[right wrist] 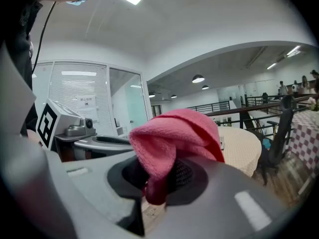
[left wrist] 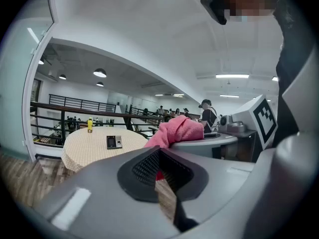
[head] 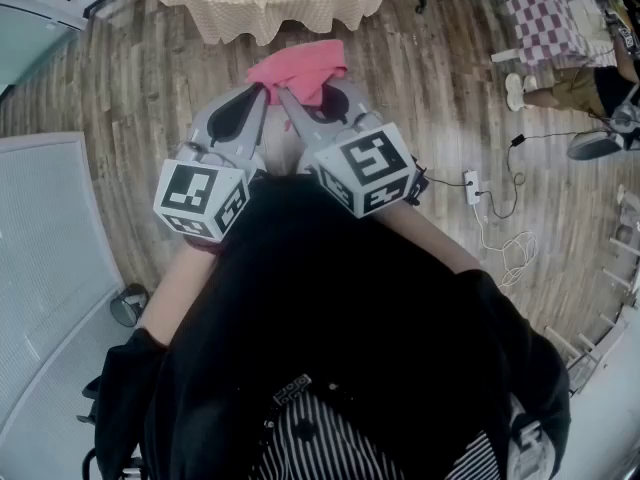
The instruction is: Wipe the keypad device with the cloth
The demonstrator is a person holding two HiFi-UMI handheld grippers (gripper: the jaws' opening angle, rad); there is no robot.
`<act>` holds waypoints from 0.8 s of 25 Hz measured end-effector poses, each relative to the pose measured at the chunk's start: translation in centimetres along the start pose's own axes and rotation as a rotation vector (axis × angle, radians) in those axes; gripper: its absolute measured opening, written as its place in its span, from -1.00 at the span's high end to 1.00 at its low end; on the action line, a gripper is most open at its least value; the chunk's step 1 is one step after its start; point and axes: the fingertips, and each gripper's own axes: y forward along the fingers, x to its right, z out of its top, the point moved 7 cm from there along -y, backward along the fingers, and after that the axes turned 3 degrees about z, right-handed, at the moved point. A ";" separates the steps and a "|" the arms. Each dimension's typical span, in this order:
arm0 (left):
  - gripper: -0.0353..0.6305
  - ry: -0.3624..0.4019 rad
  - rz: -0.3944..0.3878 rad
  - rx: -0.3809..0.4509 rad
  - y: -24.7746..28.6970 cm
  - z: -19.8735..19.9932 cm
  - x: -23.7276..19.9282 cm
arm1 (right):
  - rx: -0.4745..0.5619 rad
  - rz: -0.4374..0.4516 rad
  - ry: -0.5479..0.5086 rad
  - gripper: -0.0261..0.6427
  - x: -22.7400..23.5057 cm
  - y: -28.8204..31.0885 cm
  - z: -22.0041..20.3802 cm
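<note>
The keypad device (left wrist: 114, 142) is a small dark unit lying on a round table (left wrist: 84, 151) with a beige checked cover, some way ahead in the left gripper view. In the head view only that table's near edge (head: 270, 3) shows. A pink cloth (head: 300, 66) (right wrist: 174, 133) hangs bunched from my right gripper (head: 287, 96) (right wrist: 159, 176), whose jaws are shut on it. My left gripper (head: 260, 93) (left wrist: 160, 156) is right beside it, tips together and holding nothing. Both grippers are held close to my body, short of the table.
A yellow bottle (left wrist: 90, 125) stands at the table's far side. On the wood floor to the right lie a power strip and cable (head: 472, 186). A person (head: 570, 88) sits by a purple checked table (head: 550, 8). A glass partition (head: 50, 268) is on my left.
</note>
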 end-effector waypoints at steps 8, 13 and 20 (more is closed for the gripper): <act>0.88 -0.033 -0.060 0.036 1.2 0.3 1.7 | 0.027 0.006 0.042 0.72 1.8 -1.6 -0.1; 0.88 -0.015 -0.097 0.007 2.2 0.3 2.5 | 0.038 0.007 0.046 0.72 2.6 -1.9 0.1; 0.88 -0.060 -0.130 -0.032 3.0 -0.5 3.0 | 0.037 0.016 0.051 0.72 3.4 -2.1 -0.4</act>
